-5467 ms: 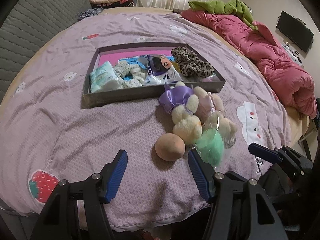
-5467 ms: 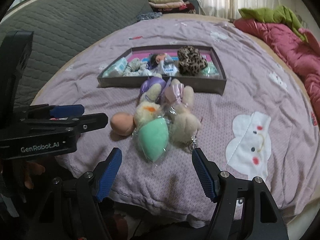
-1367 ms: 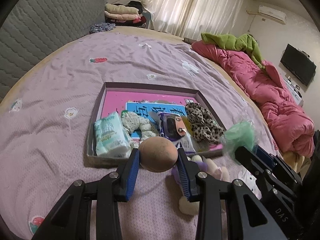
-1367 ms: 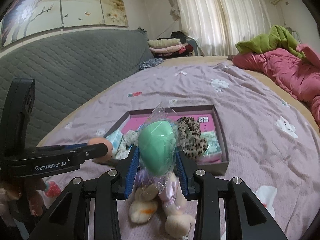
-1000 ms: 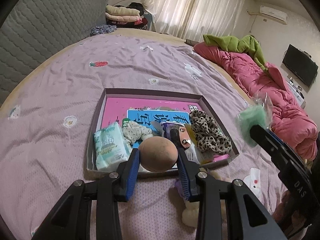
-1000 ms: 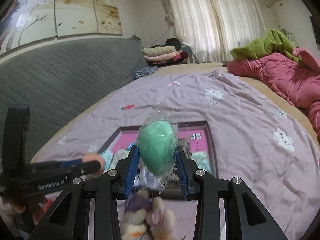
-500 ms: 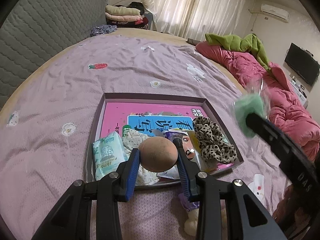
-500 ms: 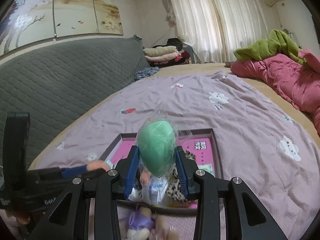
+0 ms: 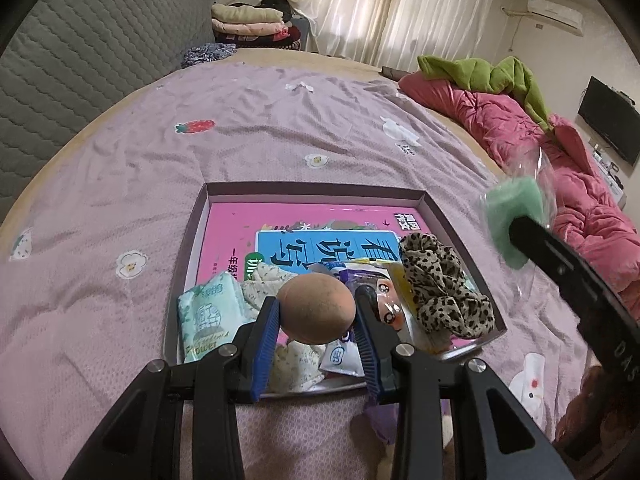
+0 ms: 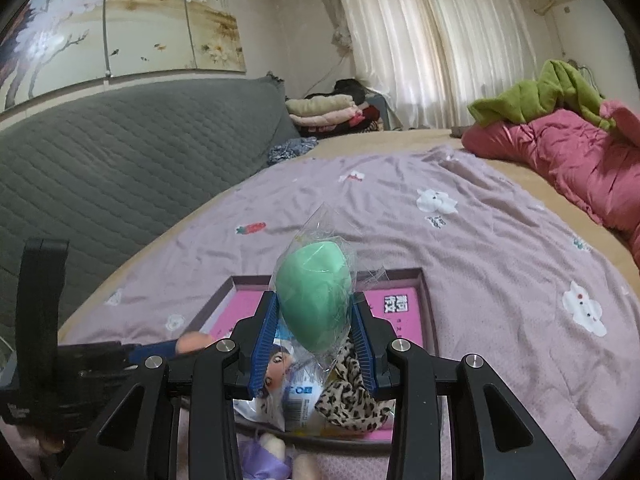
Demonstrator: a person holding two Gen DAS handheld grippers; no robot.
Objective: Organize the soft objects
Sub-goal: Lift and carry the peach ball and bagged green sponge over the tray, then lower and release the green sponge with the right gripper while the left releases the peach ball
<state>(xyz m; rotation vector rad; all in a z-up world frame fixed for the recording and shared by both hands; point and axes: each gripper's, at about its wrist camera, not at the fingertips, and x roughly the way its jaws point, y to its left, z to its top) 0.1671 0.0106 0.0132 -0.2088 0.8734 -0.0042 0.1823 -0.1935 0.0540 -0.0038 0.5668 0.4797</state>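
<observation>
My left gripper (image 9: 316,312) is shut on an orange egg-shaped sponge (image 9: 316,308), held above the near end of the grey tray (image 9: 320,190). My right gripper (image 10: 314,312) is shut on a green sponge in a clear wrapper (image 10: 314,296), also above the tray (image 10: 426,292); the left wrist view shows that green sponge (image 9: 514,220) at the right. In the tray lie a tissue pack (image 9: 206,320), a leopard scrunchie (image 9: 440,286), a doll-face packet (image 9: 384,300) and a pink book (image 9: 240,236).
Plush toys (image 10: 272,456) lie on the lilac bedspread (image 9: 120,184) just before the tray's near wall. A pink quilt (image 9: 520,128) with a green garment (image 9: 480,72) runs along the right. A grey padded headboard (image 10: 120,152) and folded clothes (image 10: 324,112) stand behind.
Both grippers have moved forward over the tray with their sponges still held. The tray now sits lower and nearer in both views.
</observation>
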